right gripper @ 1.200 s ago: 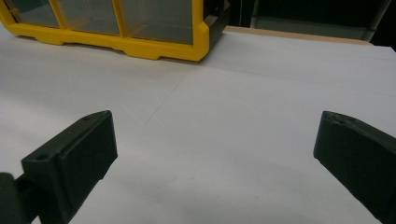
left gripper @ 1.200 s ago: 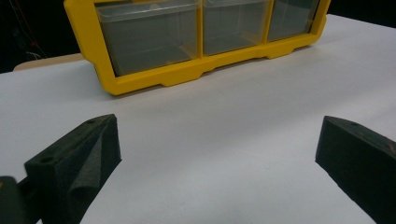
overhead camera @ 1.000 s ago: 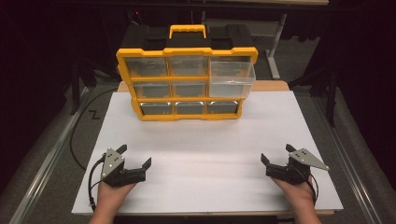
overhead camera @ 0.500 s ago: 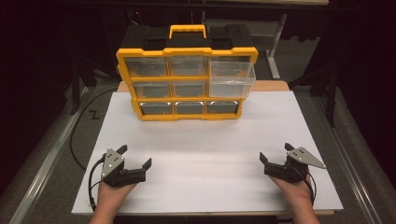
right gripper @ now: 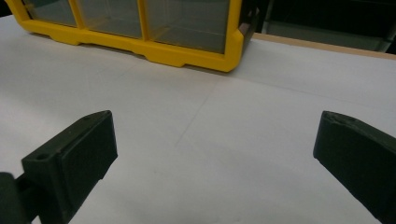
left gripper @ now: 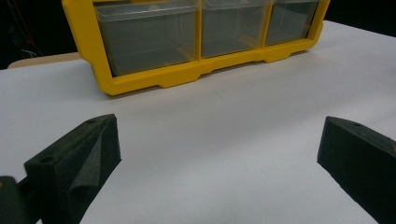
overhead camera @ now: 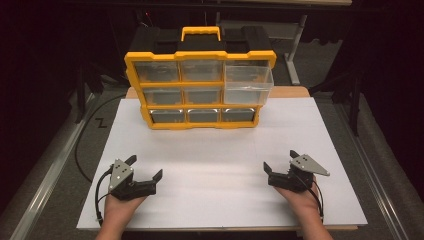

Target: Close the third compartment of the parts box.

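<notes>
A yellow organiser (overhead camera: 200, 90) with clear drawers and a black back stands upright at the far middle of the white table sheet (overhead camera: 220, 150). Its top-right drawer (overhead camera: 248, 85) is pulled out toward me. My left gripper (overhead camera: 145, 167) rests near the front left of the sheet, open and empty. My right gripper (overhead camera: 280, 162) rests near the front right, open and empty too. In the left gripper view the organiser's bottom row (left gripper: 201, 37) lies well ahead of the open gripper (left gripper: 219, 158). In the right gripper view the organiser's right corner (right gripper: 224, 51) lies ahead of the gripper (right gripper: 215, 154).
A wooden tabletop edge (overhead camera: 295, 92) shows behind the sheet. A black cable (overhead camera: 82, 145) loops beside the table's left edge. Metal rails (overhead camera: 45, 185) run along both sides, with dark floor and stands beyond.
</notes>
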`<state>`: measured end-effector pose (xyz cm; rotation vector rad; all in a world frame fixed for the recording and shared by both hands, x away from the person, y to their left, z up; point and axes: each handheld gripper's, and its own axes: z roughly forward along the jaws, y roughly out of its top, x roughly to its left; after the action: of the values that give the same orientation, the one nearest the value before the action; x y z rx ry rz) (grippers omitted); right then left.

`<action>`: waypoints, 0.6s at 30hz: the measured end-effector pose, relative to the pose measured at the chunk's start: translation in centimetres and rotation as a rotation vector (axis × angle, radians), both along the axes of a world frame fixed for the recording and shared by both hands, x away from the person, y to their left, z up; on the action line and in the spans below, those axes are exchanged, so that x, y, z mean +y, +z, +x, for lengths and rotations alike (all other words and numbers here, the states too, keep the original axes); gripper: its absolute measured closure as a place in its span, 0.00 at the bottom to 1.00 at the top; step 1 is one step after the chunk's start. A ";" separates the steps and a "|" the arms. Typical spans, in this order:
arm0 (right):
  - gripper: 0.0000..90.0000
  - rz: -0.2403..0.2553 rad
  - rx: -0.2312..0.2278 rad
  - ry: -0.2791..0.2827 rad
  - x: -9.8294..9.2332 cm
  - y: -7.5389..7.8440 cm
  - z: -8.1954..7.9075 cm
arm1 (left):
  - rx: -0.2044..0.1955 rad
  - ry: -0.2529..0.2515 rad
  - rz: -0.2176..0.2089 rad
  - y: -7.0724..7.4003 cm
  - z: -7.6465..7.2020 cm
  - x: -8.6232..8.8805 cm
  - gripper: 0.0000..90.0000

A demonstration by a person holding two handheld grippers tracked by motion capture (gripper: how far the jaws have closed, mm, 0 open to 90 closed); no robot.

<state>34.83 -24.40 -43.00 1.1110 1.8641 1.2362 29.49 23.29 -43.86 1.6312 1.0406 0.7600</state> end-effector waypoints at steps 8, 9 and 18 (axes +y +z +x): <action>0.01 -0.009 -0.017 0.038 1.8 0.1 0.4 | -0.005 -0.018 -0.013 0.0 -0.1 -0.1 0.00; 0.01 -0.008 -0.017 0.039 1.9 0.1 0.5 | -0.001 -0.019 -0.006 0.0 0.0 -0.2 0.00; 0.01 0.008 -0.014 0.041 3.1 0.2 1.6 | -0.004 -0.023 -0.016 0.0 -0.1 -0.1 0.00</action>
<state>36.43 -21.28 -42.85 1.0709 1.8813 1.2728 29.40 23.14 -43.82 1.6242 1.0209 0.7376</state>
